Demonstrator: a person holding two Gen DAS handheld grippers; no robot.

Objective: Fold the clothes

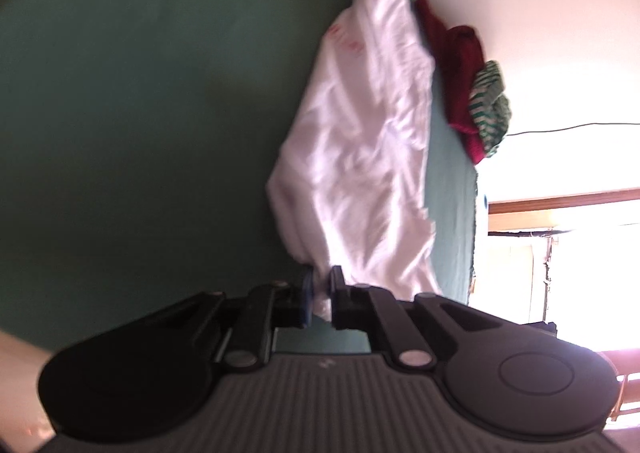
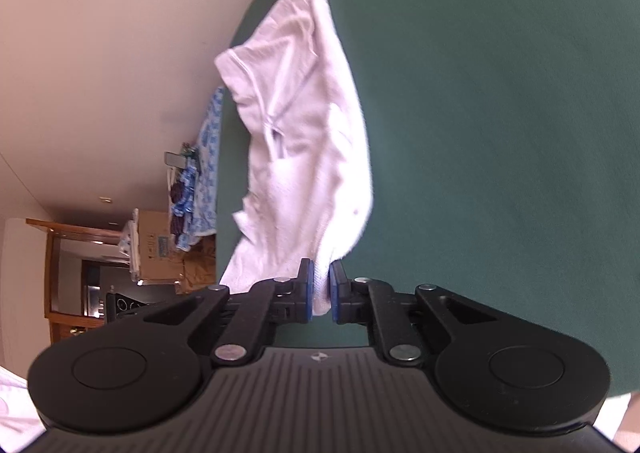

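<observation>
Left gripper, jaws clamped on a corner of the white garment, which lies crumpled across the green surface. Right gripper, jaws likewise pinched on an edge of the same white cloth, blue pads pressing the fabric from both sides. Beyond the garment, near the surface's far edge, sit a dark red garment and a green-and-white striped garment, touching each other.
</observation>
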